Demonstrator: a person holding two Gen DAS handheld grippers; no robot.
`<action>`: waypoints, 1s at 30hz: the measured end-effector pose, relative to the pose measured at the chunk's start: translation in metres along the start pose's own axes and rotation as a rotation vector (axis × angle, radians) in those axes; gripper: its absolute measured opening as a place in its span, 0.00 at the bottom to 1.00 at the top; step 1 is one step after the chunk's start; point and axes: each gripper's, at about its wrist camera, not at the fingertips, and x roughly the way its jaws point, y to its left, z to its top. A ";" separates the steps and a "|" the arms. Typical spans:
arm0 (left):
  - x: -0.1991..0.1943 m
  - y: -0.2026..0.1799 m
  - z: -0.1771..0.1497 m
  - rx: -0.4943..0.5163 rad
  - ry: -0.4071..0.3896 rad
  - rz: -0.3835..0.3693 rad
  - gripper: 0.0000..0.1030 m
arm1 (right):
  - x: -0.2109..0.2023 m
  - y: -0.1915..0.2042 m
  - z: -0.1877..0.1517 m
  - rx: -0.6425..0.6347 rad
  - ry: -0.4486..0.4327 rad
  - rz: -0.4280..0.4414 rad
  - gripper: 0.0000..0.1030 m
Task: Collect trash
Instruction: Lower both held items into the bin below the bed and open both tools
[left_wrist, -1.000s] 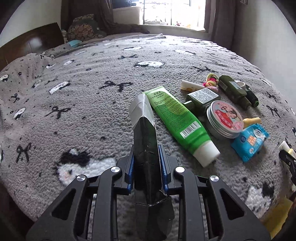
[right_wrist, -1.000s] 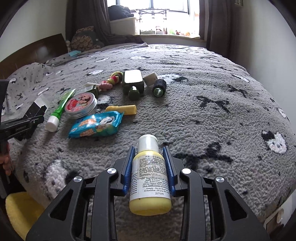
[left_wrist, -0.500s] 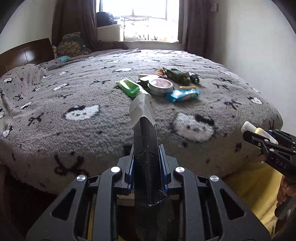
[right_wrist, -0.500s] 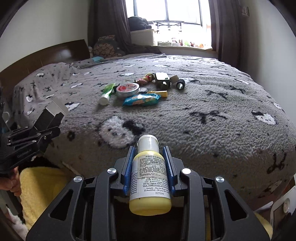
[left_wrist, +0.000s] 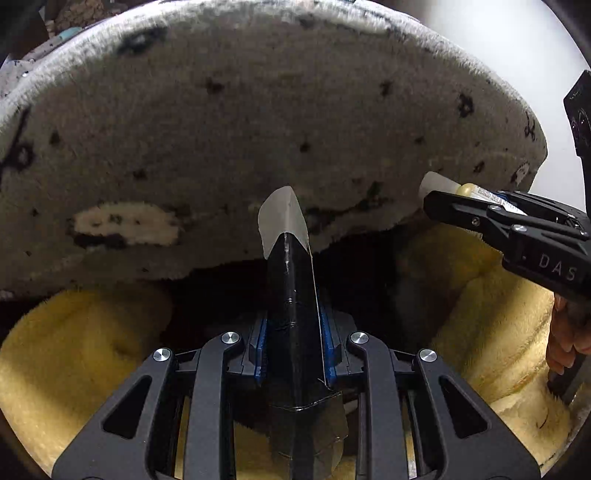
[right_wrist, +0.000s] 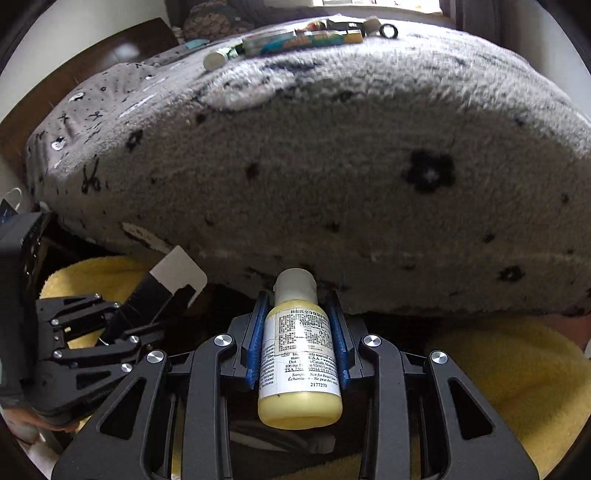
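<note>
Both grippers lowered beside fuzzy blanket (right_wrist: 369, 166), glossy black wrapper (left_wrist: 291, 295), yellow plastic bottle (right_wrist: 299, 354)

Right gripper (left_wrist: 546, 236) side: "DAS" in pale letters.
Yellow bottle (right_wrist: 300, 354) label, lower lines: "U.S.A.", "Sample - Not for Resale", "Échantillon - Ne peut être vendu", "2177270".
Bottle label, upper lines: small print, too blurred to read.

A bed (right_wrist: 369, 177) draped in a fuzzy grey blanket (left_wrist: 258, 122) patterned with black bows and white patches fills the room, with a dark wooden headboard (right_wrist: 110, 51) at its far left, pale walls (left_wrist: 491, 48) behind, and yellow plush fabric (right_wrist: 509, 373) below its edge.
</note>
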 end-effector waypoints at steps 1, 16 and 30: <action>0.005 0.000 -0.001 0.001 0.014 0.000 0.21 | 0.005 -0.001 -0.001 0.008 0.025 0.005 0.31; 0.049 -0.014 -0.009 0.036 0.126 -0.021 0.37 | 0.048 0.004 -0.024 0.011 0.177 -0.006 0.33; -0.013 0.003 0.014 0.053 -0.038 0.056 0.78 | -0.021 -0.020 0.018 0.017 -0.035 -0.063 0.75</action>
